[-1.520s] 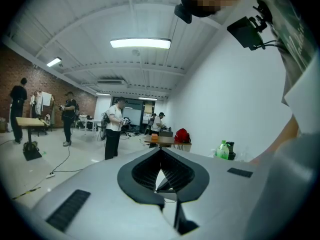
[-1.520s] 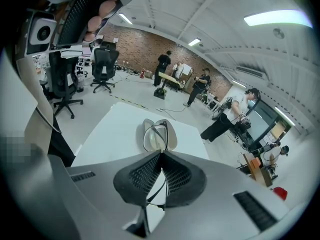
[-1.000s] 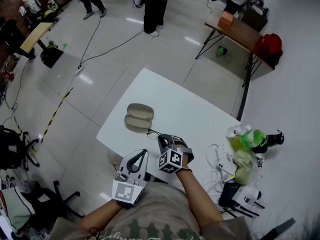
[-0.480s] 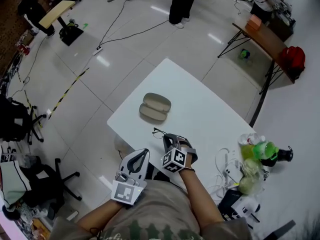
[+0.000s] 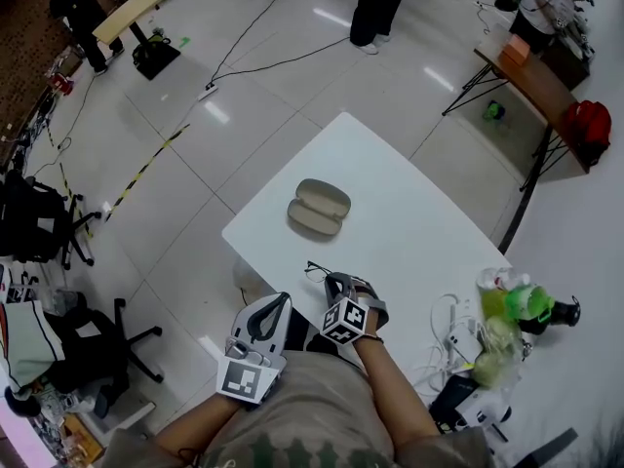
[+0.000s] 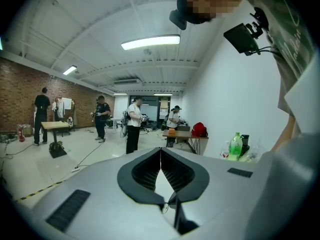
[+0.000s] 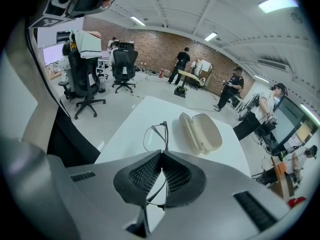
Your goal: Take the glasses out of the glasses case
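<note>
The beige glasses case [image 5: 319,208] lies open on the white table [image 5: 409,232], with nothing in it; it shows again as the case [image 7: 201,132] in the right gripper view. Thin black-rimmed glasses [image 5: 316,270] hang near the table's front edge, a little nearer to me than the case. My right gripper [image 5: 337,281] is shut on them, and the glasses [image 7: 155,136] stick out past my right gripper [image 7: 161,153], pinched by one temple. My left gripper [image 5: 265,312] hovers off the table's front edge, and in its own view the left gripper [image 6: 160,152] is shut and holds nothing.
Green bottles [image 5: 519,303], white cables [image 5: 450,318] and other clutter crowd the table's right end. An office chair [image 5: 117,344] stands on the floor at the left. A brown desk [image 5: 538,76] is at the far right, and people [image 5: 375,3] stand beyond the table.
My right gripper has drawn the glasses a little farther from the case, toward the table's front edge. The head view has shifted, and the left gripper stays where it was.
</note>
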Motion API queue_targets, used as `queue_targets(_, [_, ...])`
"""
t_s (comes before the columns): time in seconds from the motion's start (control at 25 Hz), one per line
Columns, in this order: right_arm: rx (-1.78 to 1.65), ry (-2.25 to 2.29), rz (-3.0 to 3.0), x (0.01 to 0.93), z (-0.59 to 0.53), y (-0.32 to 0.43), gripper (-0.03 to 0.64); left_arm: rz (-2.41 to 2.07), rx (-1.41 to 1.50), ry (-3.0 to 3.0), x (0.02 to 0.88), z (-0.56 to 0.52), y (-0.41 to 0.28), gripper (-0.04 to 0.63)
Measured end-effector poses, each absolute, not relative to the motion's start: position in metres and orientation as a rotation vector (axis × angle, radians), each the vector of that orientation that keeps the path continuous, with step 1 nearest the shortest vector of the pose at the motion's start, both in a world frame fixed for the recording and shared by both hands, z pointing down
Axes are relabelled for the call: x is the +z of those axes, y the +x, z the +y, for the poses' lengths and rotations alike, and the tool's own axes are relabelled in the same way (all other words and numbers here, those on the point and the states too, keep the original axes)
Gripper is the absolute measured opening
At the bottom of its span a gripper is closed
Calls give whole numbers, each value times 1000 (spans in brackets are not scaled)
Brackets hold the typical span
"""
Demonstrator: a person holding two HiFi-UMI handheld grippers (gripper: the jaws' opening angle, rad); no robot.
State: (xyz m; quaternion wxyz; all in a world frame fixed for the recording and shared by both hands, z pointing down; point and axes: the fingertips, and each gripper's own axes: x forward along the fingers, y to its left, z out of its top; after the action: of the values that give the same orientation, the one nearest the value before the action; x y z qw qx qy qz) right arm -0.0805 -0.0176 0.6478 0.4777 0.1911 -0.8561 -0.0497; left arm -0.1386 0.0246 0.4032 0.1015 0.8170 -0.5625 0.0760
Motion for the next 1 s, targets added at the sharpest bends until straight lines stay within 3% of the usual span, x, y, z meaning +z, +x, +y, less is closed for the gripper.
queue_targets(1.0, [-78, 421, -2109, 672, 50, -51, 18, -1635, 320, 2414, 427, 67, -91, 8])
